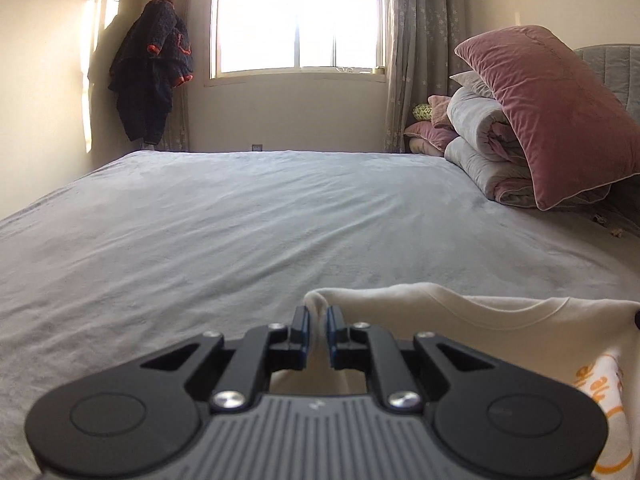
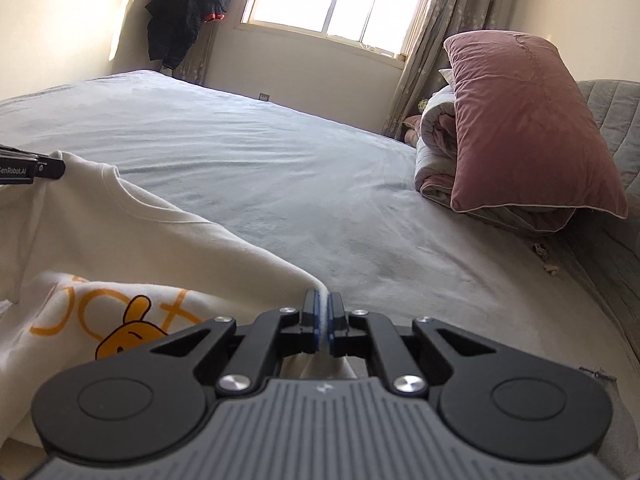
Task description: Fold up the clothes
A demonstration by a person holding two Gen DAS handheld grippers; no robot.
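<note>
A cream sweatshirt [image 2: 120,240] with an orange cartoon print is held up between my two grippers above the grey bed [image 2: 300,168]. My left gripper [image 1: 318,314] is shut on one top corner of it; the cloth [image 1: 480,320] stretches away to the right. My right gripper [image 2: 322,300] is shut on the other top corner, the cloth running left from it. The left gripper's tip [image 2: 36,168] shows at the left edge of the right wrist view, clamped on the cloth. The neckline sags between the two grips.
A pink pillow [image 1: 560,120] leans on a rolled grey quilt [image 1: 480,148] at the bed's right, by the padded headboard [image 2: 612,128]. A dark coat [image 1: 156,68] hangs left of the window [image 1: 300,16]. Walls bound the bed's left and far sides.
</note>
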